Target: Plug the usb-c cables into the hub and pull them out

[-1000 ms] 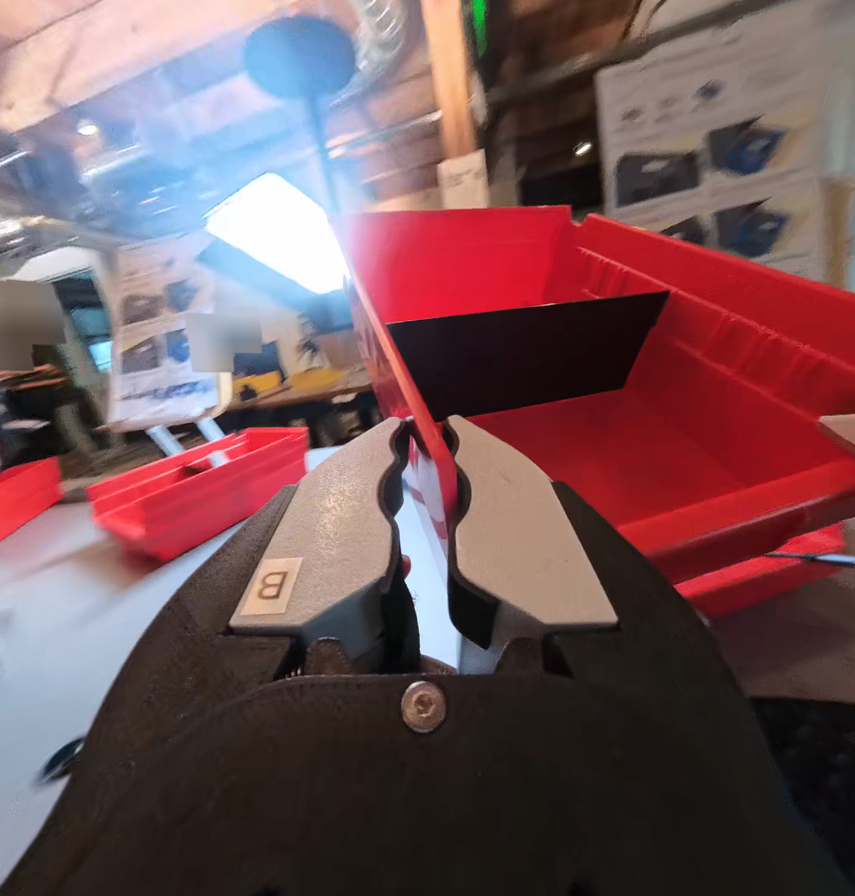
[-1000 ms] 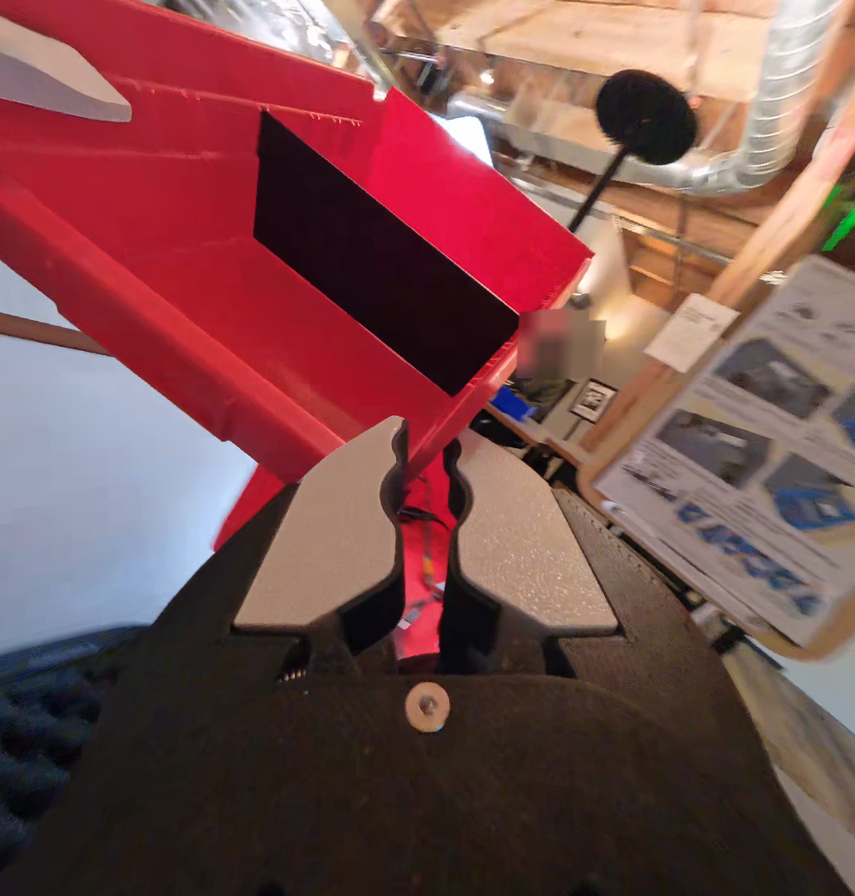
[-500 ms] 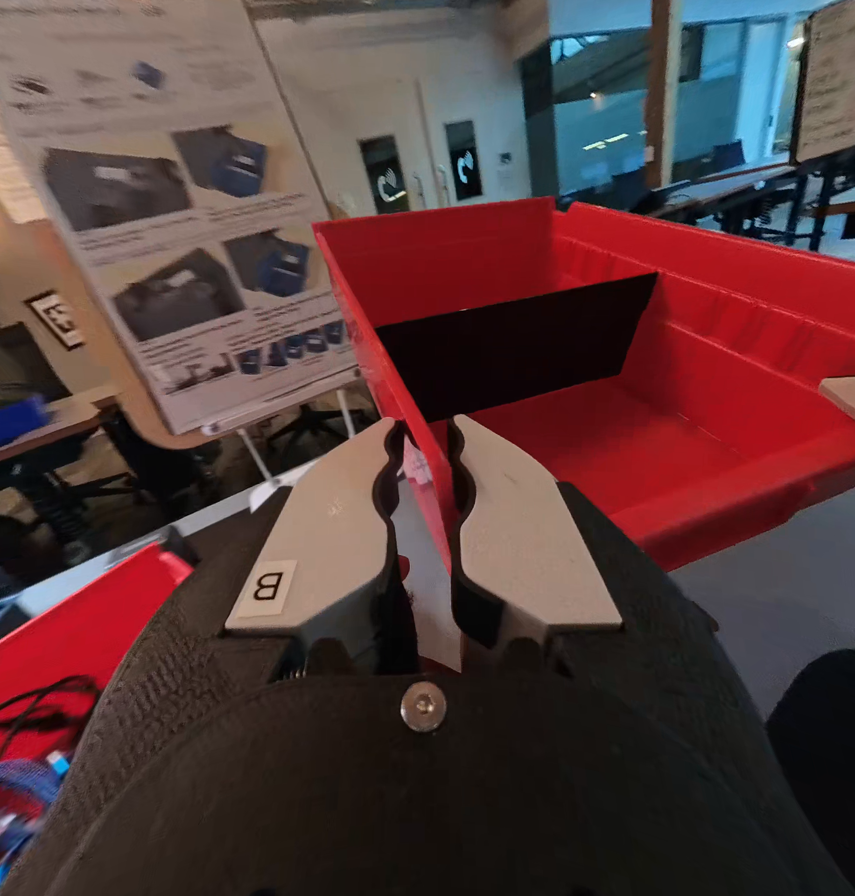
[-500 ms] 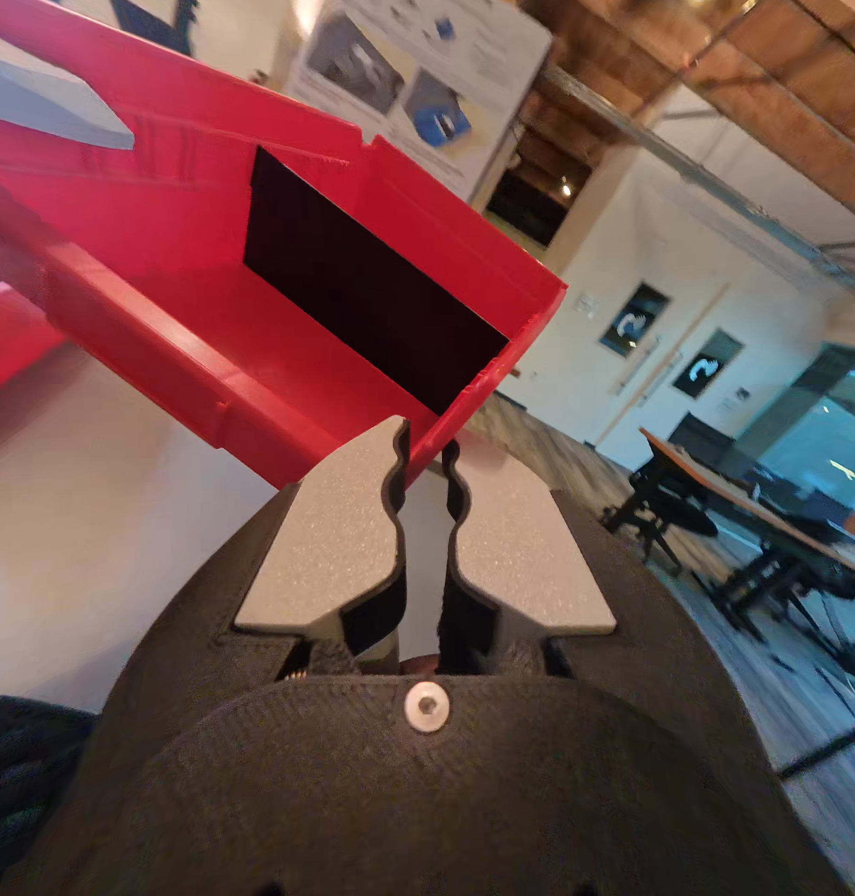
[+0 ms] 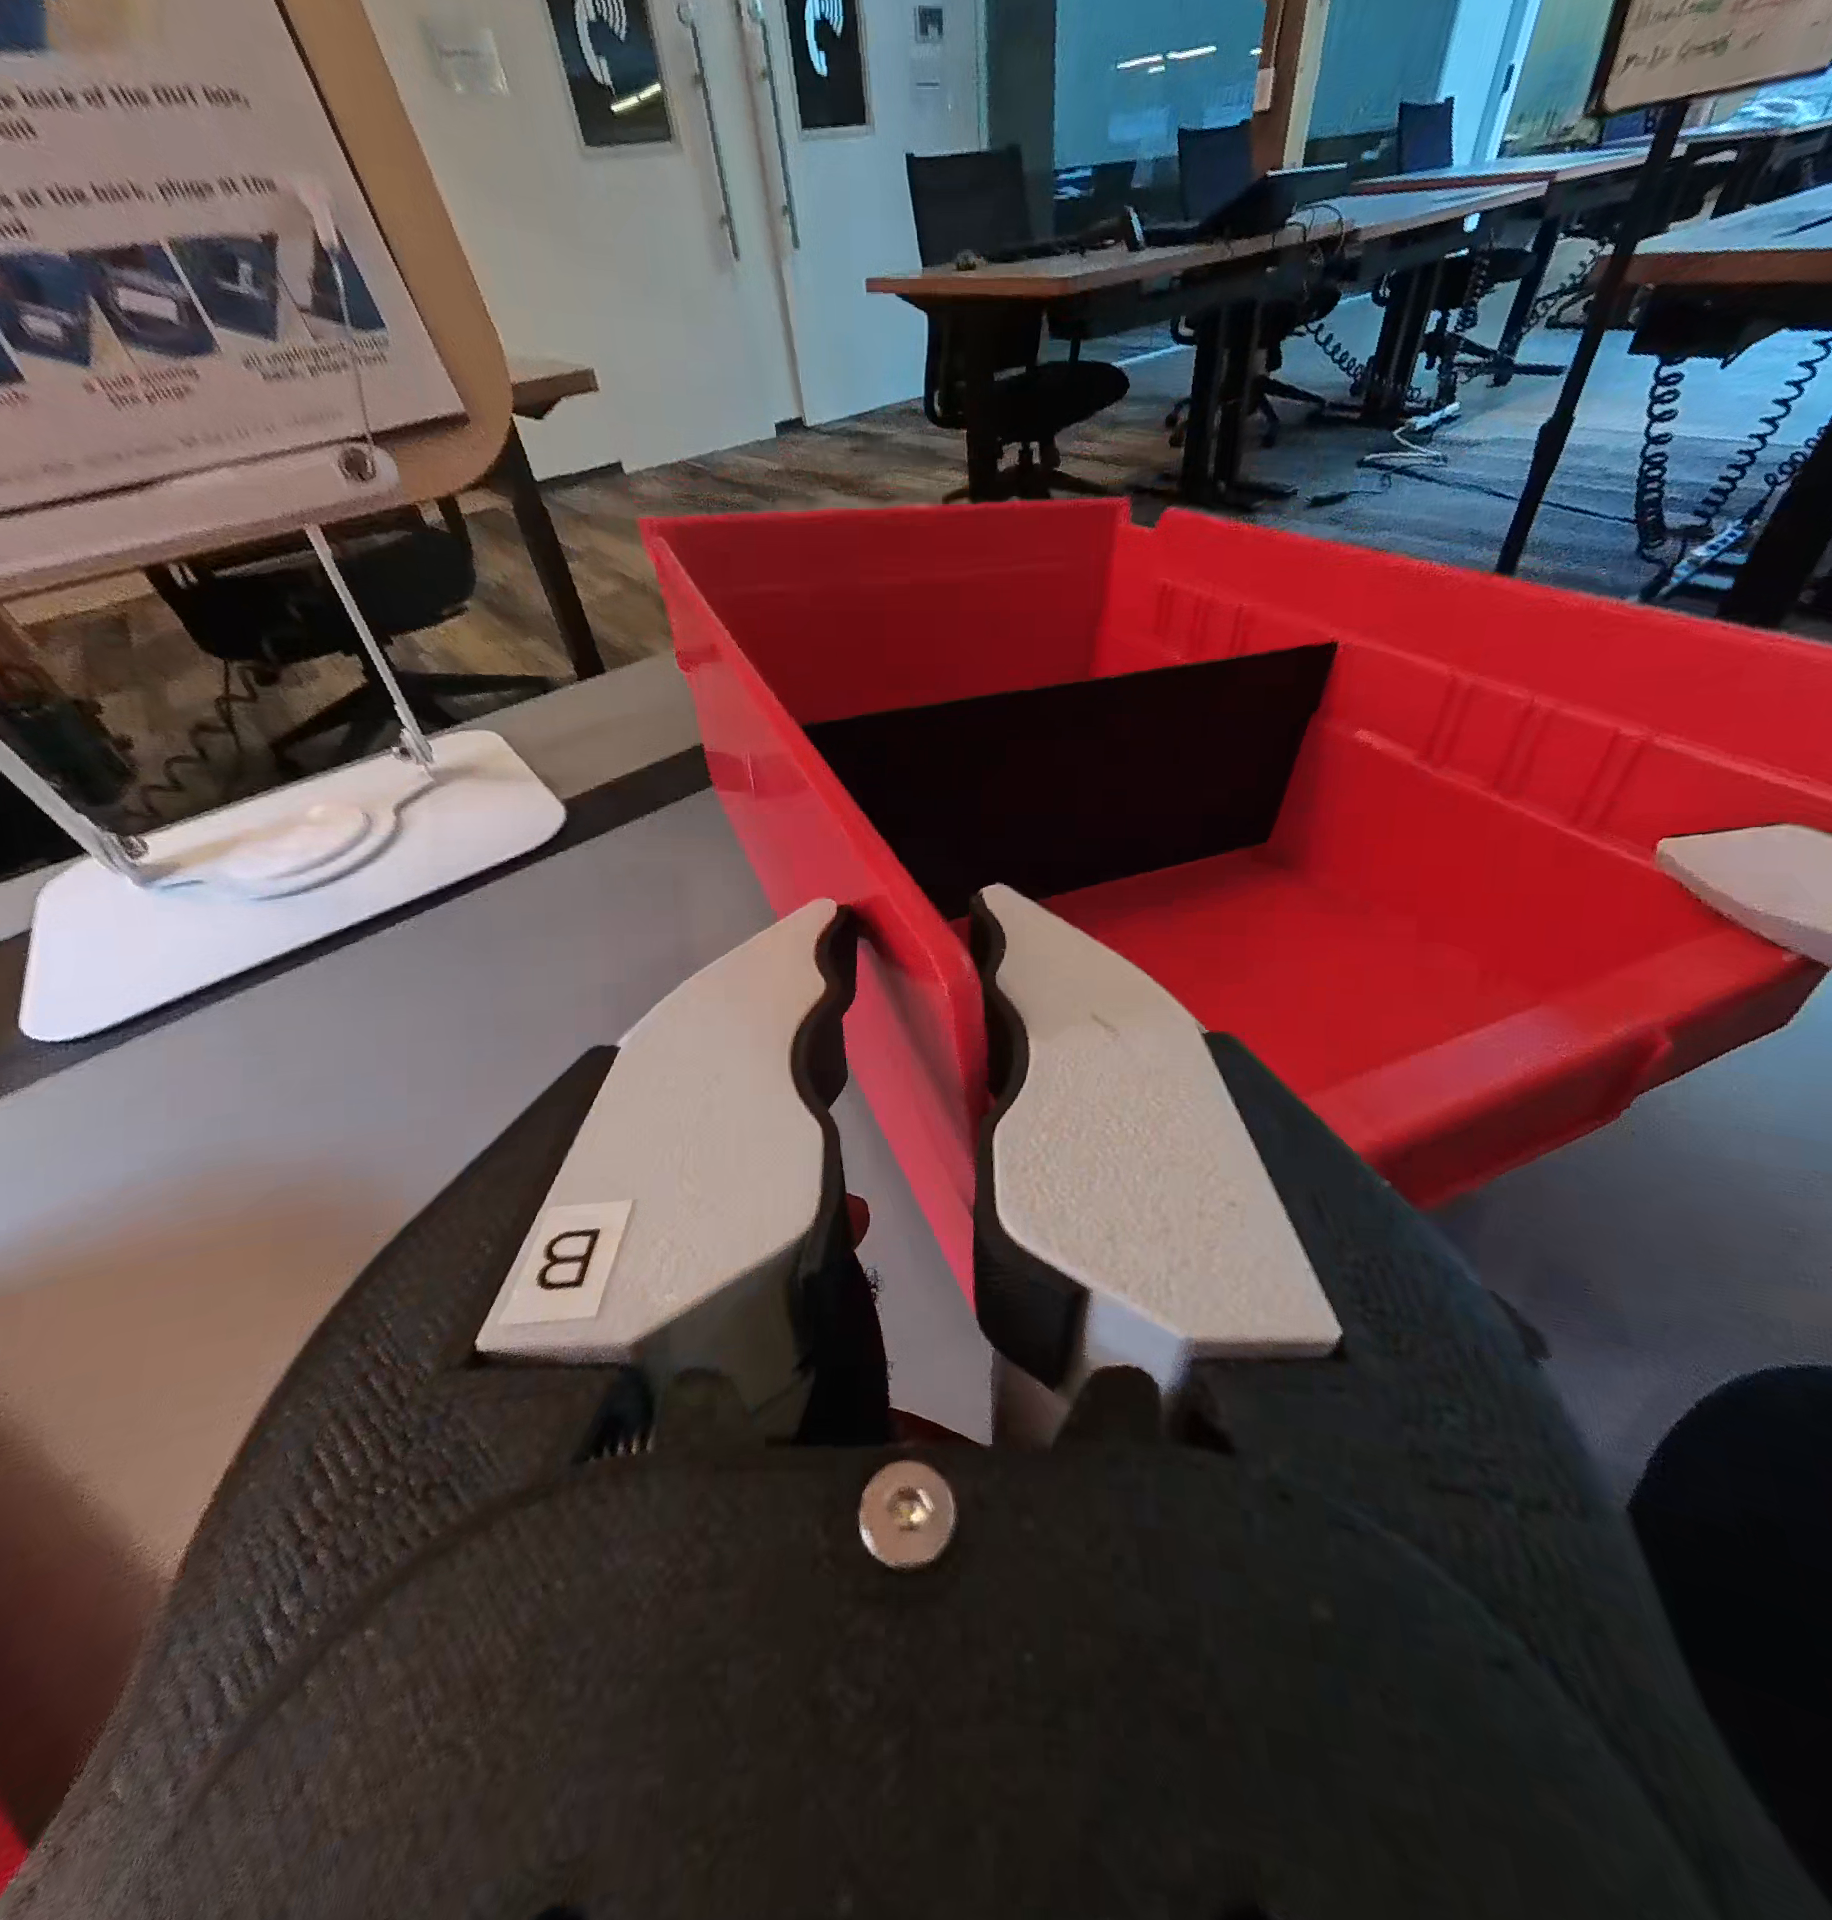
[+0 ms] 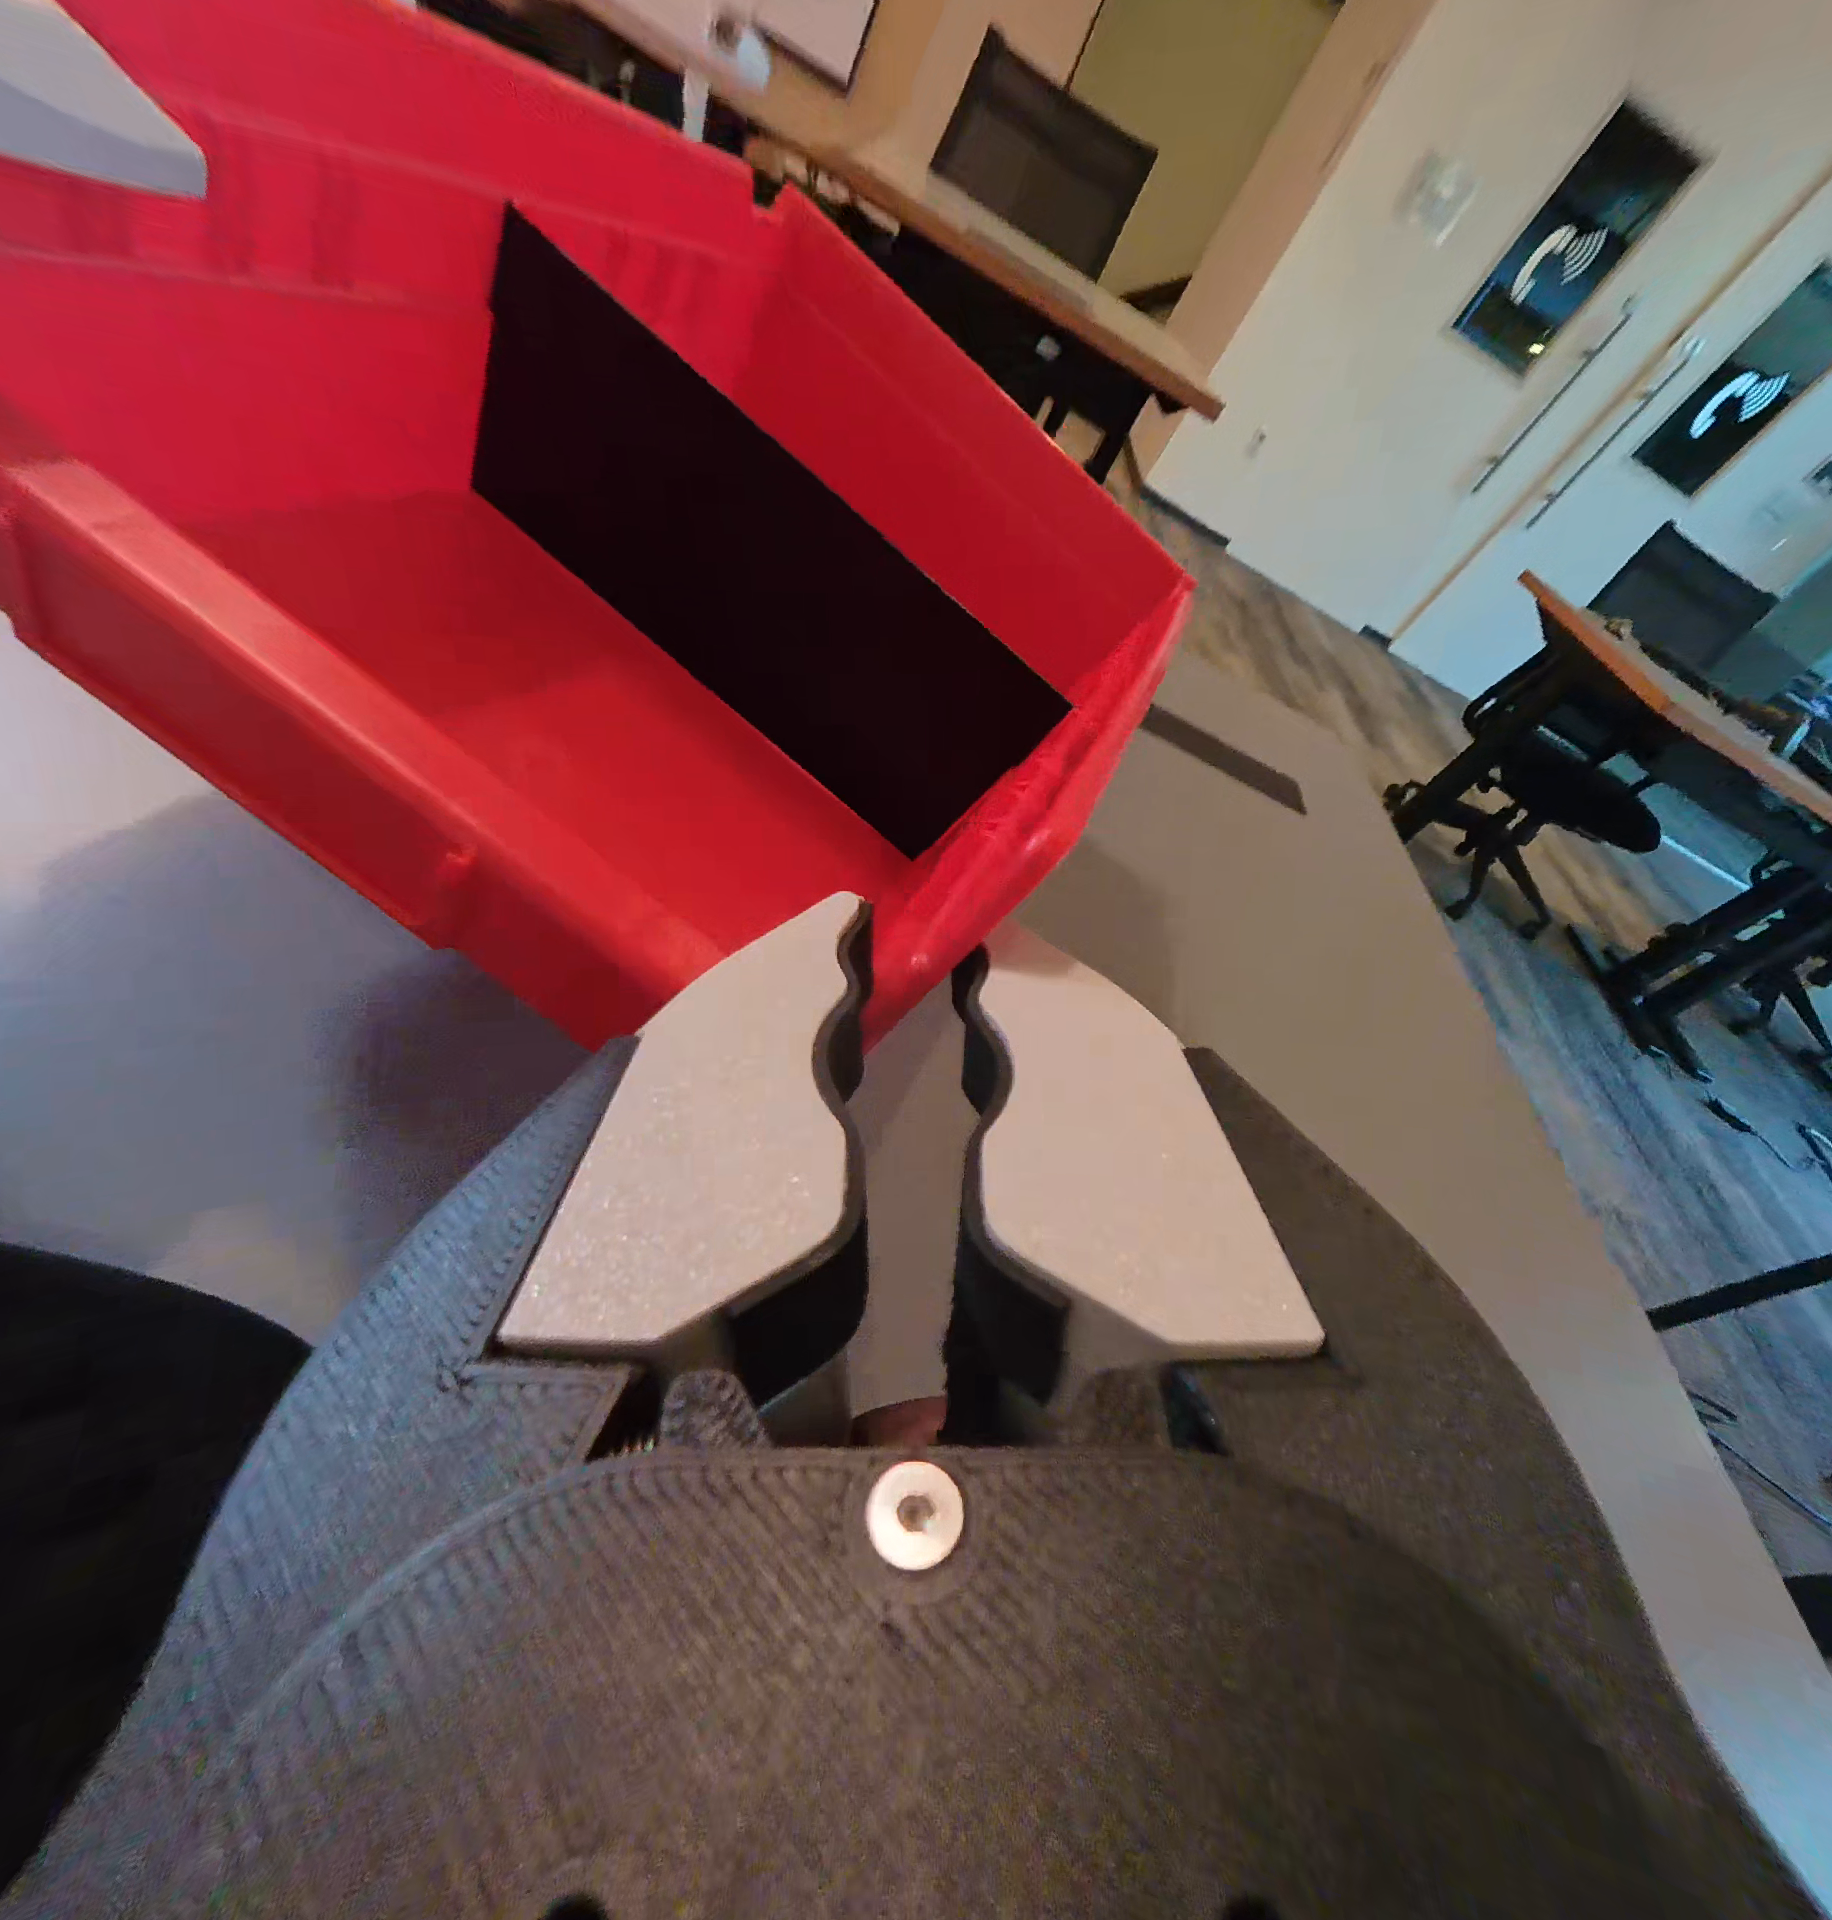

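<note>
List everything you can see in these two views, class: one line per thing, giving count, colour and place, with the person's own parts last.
bin: one, red, empty, over the table, gripped at both side walls
divider: one, black, across the bin
table: one, grey, under the bin
sign stand: one, white base, table's far left
desks: several, brown tops, background
chairs: several, black, by the desks
left gripper: grey fingers, clamping the bin's left wall
right gripper: grey fingers, clamping the bin's right wall

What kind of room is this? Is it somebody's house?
Probably not a house: it looks like an open office or workshop. There are long desks with black office chairs, curly cables hanging under them, and a red storage bin on a grey worktable.
</note>
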